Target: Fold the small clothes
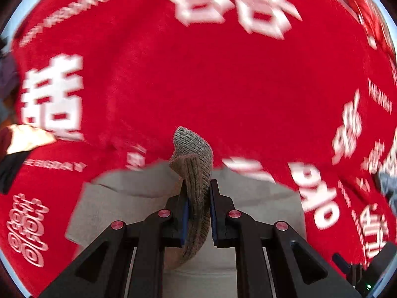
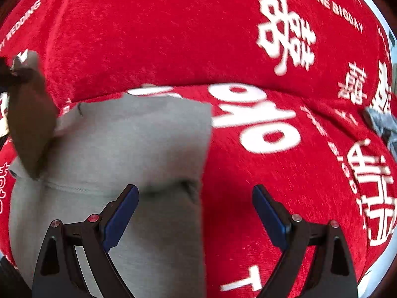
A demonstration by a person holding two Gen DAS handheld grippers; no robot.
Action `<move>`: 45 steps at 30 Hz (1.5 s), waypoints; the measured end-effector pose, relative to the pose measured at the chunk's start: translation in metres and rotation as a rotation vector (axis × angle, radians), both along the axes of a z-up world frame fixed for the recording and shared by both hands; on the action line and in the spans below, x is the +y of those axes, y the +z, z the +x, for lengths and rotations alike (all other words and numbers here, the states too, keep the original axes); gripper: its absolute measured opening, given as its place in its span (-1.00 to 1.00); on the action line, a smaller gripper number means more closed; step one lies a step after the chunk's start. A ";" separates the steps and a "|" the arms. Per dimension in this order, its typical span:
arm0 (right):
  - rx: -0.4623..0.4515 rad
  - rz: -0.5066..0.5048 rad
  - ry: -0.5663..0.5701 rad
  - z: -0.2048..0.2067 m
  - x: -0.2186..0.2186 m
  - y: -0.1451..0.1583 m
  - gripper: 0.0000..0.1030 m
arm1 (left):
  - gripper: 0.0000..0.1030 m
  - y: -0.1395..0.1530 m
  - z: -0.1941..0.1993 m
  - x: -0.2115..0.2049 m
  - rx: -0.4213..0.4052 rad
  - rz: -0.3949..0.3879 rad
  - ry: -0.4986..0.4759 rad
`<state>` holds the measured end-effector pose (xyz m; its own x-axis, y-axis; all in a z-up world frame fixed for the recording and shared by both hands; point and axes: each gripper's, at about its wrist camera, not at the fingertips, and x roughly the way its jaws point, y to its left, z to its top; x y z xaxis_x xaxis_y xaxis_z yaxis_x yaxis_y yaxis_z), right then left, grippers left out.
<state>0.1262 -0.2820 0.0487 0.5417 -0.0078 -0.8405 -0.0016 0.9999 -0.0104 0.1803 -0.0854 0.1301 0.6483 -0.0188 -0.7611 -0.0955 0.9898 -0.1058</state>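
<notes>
A red plush cloth point(image 1: 211, 79) printed with large white characters and small white lettering covers the whole work surface in the left wrist view, blurred toward the edges. On its near part lies a flat light-grey garment point(image 1: 119, 198), spread under the tool. The left gripper point(image 1: 198, 198) fills the bottom of this view, and its two blue-padded fingers point(image 1: 185, 213) are pressed against a brown-grey ribbed knit piece point(image 1: 196, 168) that stands up between them; the top of the piece curls over toward the far side above the fingertips, and its lower end hangs down between the black finger arms. At the far left edge a pale cloth and something dark lie on the red surface, too blurred to name. At the right edge a bit of blue-grey fabric point(image 1: 387, 183) shows. In the right wrist view the same red cloth point(image 2: 148, 37) runs across the scene with a fold line across the middle. The light-grey garment point(image 2: 129, 144) lies on the left half, its right edge straight against the red. The right gripper point(image 2: 196, 213) hangs above it with its blue pads spread wide and nothing between them. At the left edge the brown knit piece point(image 2: 29, 119) hangs over the grey garment. A blue-grey fabric scrap point(image 2: 382, 121) lies at the right.
</notes>
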 end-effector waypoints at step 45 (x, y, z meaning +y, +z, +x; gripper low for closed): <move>0.041 0.118 0.105 0.065 0.068 -0.016 -0.82 | 0.84 -0.124 -0.052 0.165 0.243 -0.200 0.165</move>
